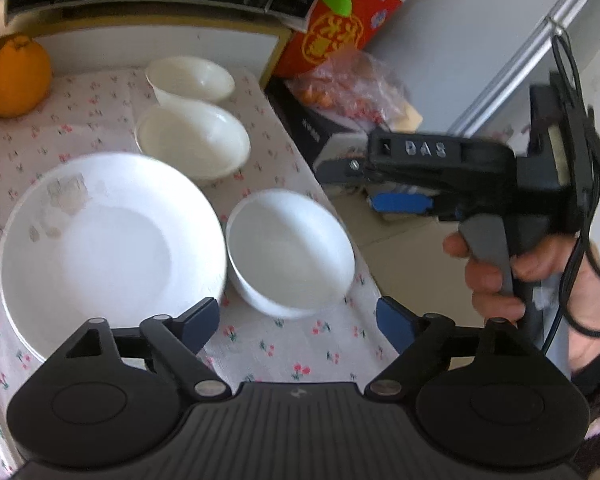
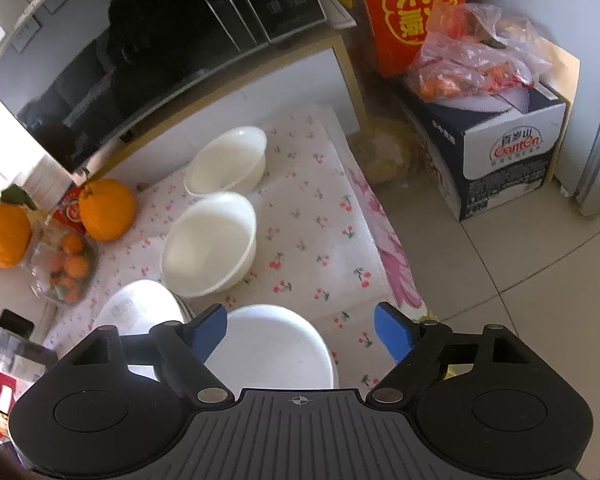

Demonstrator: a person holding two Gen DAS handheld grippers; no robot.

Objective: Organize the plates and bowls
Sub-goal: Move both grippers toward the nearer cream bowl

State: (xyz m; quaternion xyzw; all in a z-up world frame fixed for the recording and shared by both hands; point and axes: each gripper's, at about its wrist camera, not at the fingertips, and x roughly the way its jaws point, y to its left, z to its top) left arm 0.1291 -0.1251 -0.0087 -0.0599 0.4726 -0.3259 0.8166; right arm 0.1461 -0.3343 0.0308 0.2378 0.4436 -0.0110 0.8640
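Note:
On the cherry-print cloth (image 1: 284, 348) a stack of wide white plates (image 1: 112, 248) lies at the left, with a white bowl (image 1: 292, 252) just to its right. Behind them stand two cream bowls, one nearer (image 1: 192, 140) and one farther (image 1: 190, 80). My left gripper (image 1: 296, 316) is open above the cloth in front of the white bowl, with nothing between its pads. My right gripper (image 2: 302, 320) is open over the white bowl (image 2: 268, 348), and its pads stand clear of the rim. The plates (image 2: 140, 308) and both cream bowls (image 2: 210, 244) (image 2: 228, 160) lie beyond it.
A person's hand (image 1: 500, 276) grips the right tool's handle beyond the table's right edge. Oranges (image 2: 106, 208) and a bag of small fruit (image 2: 66, 268) sit at the left. A black microwave (image 2: 140, 40) stands behind. A red box (image 2: 412, 12) and a carton (image 2: 500, 152) are on the floor.

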